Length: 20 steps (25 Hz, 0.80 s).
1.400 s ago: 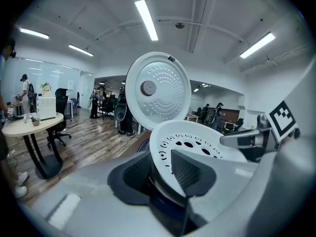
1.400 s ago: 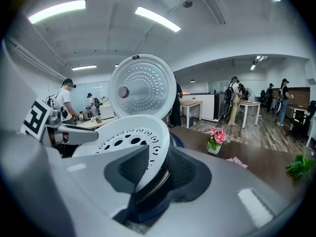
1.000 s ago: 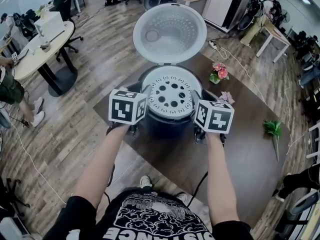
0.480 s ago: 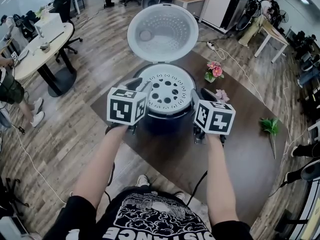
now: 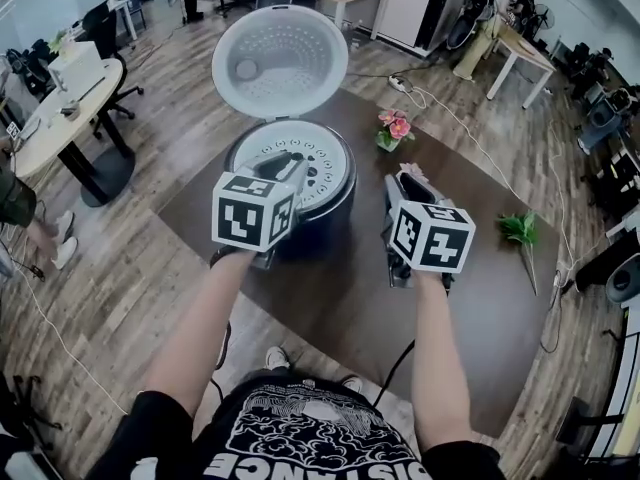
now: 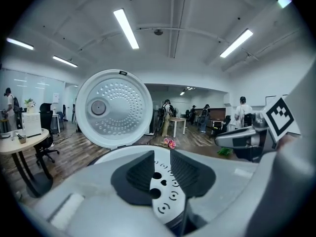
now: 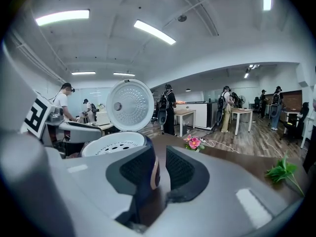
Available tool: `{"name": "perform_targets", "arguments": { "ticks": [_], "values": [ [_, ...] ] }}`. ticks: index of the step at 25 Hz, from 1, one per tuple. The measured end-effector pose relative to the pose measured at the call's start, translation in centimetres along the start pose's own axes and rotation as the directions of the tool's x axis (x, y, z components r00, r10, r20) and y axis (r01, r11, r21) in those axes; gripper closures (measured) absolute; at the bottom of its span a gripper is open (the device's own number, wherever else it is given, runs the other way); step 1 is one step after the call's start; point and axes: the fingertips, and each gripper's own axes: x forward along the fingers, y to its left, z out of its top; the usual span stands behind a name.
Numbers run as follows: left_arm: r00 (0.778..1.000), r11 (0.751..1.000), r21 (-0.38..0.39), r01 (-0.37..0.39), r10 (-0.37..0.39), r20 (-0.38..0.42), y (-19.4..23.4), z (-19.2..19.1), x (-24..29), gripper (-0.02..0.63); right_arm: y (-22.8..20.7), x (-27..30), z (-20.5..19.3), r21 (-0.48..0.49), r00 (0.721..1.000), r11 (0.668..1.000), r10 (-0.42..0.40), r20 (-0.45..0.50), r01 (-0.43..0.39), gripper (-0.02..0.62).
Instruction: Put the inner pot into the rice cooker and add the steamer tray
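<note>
The dark rice cooker (image 5: 322, 226) stands on the brown table with its round lid (image 5: 280, 63) tipped up behind it. The white perforated steamer tray (image 5: 318, 160) lies in its mouth and hides whatever is below. My left gripper (image 5: 283, 165) hovers over the tray's near-left part, open; only the tray (image 6: 165, 201) shows through its gap. My right gripper (image 5: 403, 180) hangs just right of the cooker and apart from it. Its jaws have just been closing, with nothing between them, and a gap remains (image 7: 160, 169). The tray (image 7: 113, 143) lies to that gripper's left.
A small pot of pink flowers (image 5: 392, 126) sits behind the cooker on the right, and a green sprig (image 5: 520, 230) lies at the table's (image 5: 470, 308) right edge. A round desk (image 5: 50, 108) and office chairs stand to the left; people are in the background.
Both grippers have lifted away from the cooker's sides. The left one now sits above the tray, the right one has drawn off to the right, and its jaws are narrower.
</note>
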Motion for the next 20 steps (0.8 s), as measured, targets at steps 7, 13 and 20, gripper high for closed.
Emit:
{"name": "perform_targets", "arguments": {
  "ticks": [7,13,20],
  "values": [
    [0.997,0.996,0.041,0.083,-0.083,-0.001,-5.2,0.1,1.9,0.522,-4.6,-4.2,-0.3,0.027,0.996,0.996,-0.087,0.035,0.086,0.529],
    [0.985,0.983,0.067,0.172,-0.171,-0.007,-9.9,-0.4,3.2,0.555,-8.3,-8.1,-1.4,0.066,0.986,0.986,-0.156,0.056,0.153,0.548],
    [0.968,0.965,0.077,0.250,-0.251,-0.002,-13.7,-0.4,3.8,0.603,-11.2,-12.8,-2.5,0.043,0.967,0.972,-0.236,0.092,0.233,0.580]
  ]
}}
